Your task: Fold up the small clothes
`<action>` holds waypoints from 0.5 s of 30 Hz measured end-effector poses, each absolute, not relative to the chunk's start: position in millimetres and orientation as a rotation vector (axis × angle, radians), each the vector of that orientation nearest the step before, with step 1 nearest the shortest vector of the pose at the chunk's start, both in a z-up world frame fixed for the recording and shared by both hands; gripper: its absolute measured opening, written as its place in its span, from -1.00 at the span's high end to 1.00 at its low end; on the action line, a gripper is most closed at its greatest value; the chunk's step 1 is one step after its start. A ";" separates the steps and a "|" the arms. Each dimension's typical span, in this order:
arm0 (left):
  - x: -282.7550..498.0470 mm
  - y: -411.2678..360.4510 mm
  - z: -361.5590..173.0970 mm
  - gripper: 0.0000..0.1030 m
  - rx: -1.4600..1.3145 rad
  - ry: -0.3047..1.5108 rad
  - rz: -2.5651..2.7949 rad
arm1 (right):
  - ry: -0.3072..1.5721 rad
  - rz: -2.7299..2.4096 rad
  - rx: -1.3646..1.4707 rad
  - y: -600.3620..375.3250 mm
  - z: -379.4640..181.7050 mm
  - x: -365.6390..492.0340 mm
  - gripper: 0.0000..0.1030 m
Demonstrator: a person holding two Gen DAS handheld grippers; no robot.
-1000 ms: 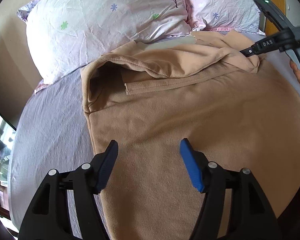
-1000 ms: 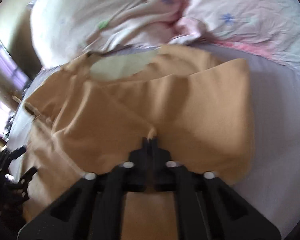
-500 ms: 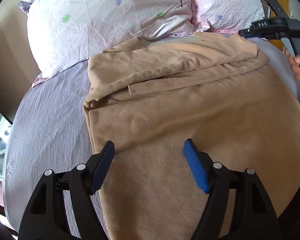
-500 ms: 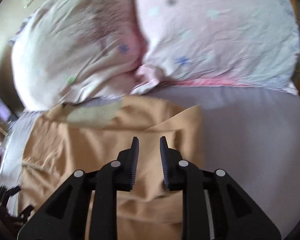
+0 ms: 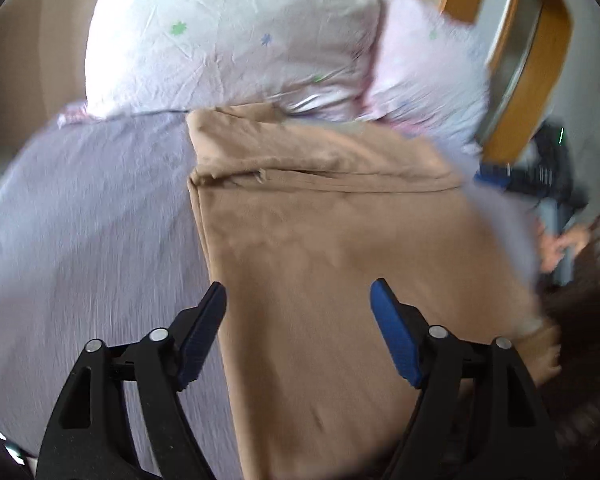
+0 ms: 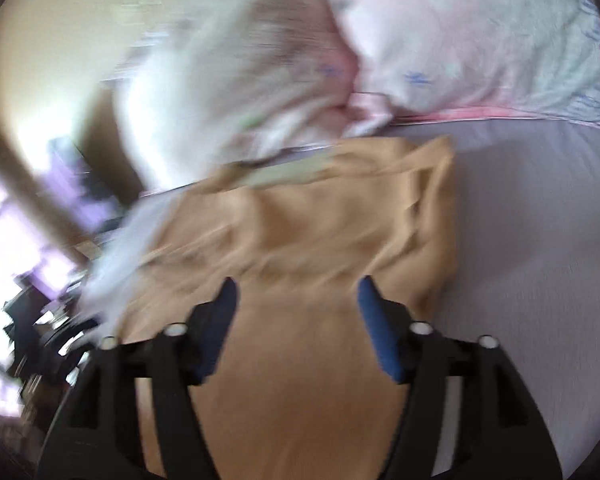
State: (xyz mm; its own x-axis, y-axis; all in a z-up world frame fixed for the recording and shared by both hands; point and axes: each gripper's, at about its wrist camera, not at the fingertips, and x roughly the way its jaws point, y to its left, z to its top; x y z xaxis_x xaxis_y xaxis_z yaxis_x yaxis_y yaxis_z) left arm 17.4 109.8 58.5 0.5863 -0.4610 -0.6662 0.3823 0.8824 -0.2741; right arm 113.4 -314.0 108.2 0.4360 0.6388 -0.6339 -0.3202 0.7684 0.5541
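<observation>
A tan garment [image 5: 320,240] lies flat on the lilac bed sheet [image 5: 92,220], its far end folded over toward me as a band below the pillows. My left gripper [image 5: 298,292] is open and empty, hovering over the near part of the garment. In the right wrist view the same garment [image 6: 300,240] lies wrinkled, and my right gripper [image 6: 296,290] is open and empty above it. The right gripper also shows at the far right edge of the left wrist view [image 5: 540,176], blurred, off the garment.
Two flowered pillows [image 5: 236,40] [image 6: 460,32] lie at the head of the bed just beyond the garment. A wooden frame [image 5: 536,40] stands at the right. Bare sheet [image 6: 532,240] lies right of the garment. Both views are motion-blurred.
My right gripper let go of the folded-over garment end, opened wide and pulled back. The fold now lies flat. My left gripper stayed open while its view swung to the right.
</observation>
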 end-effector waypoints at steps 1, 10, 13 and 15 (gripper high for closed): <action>5.4 121.7 60.1 -0.71 -0.144 0.796 -0.524 | 0.942 0.669 0.374 -315.9 112.7 95.4 -0.64; -86.1 184.8 20.7 -0.78 -0.316 0.878 -0.575 | 1.110 0.724 0.384 -372.9 89.4 -63.6 -0.79; -82.8 179.5 1.5 -0.78 -0.335 0.934 -0.586 | 1.169 0.621 0.468 -390.1 61.5 -69.2 -0.80; -76.6 167.8 -10.9 -0.78 -0.318 0.977 -0.584 | 1.189 0.606 0.502 -389.1 43.3 -67.0 -0.80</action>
State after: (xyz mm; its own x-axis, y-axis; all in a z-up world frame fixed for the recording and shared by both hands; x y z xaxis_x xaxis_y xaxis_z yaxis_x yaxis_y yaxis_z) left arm -76.6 167.8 -10.9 0.4240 -0.5954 -0.6824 0.3191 0.8034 -0.5027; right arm -67.0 -389.1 43.3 0.2509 0.6719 -0.6968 -0.1694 0.7392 0.6518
